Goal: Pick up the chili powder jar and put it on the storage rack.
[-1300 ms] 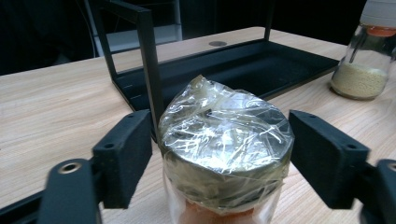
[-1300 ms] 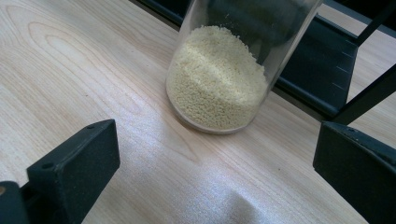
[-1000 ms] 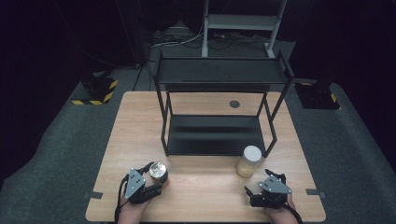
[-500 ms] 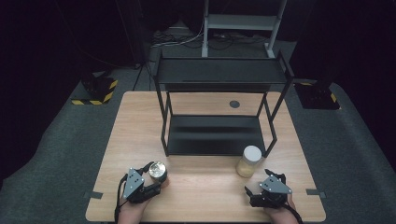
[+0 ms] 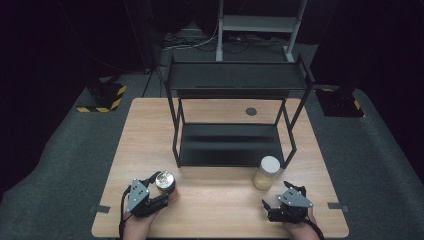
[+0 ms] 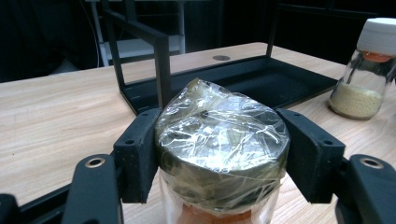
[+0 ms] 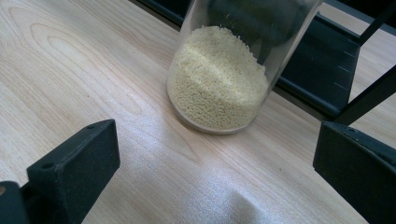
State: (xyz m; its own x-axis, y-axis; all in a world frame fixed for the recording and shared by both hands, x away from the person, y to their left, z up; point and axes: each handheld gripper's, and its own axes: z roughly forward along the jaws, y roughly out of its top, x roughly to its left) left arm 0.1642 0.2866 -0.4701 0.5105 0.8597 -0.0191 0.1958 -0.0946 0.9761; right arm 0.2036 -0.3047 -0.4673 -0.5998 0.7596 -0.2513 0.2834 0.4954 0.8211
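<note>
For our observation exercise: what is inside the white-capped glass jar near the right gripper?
The glass jar holds pale yellow grains filling its lower part, seen through the clear wall. Under its white cap sits something orange; what it is cannot be told.

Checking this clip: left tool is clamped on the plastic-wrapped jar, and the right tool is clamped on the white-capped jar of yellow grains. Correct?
Not quite. The left tool is indeed clamped on the plastic-wrapped jar, but the right tool is open: in the right gripper view its jaws stand wide apart, short of the white-capped jar of yellow grains, which stands free on the table.
</note>
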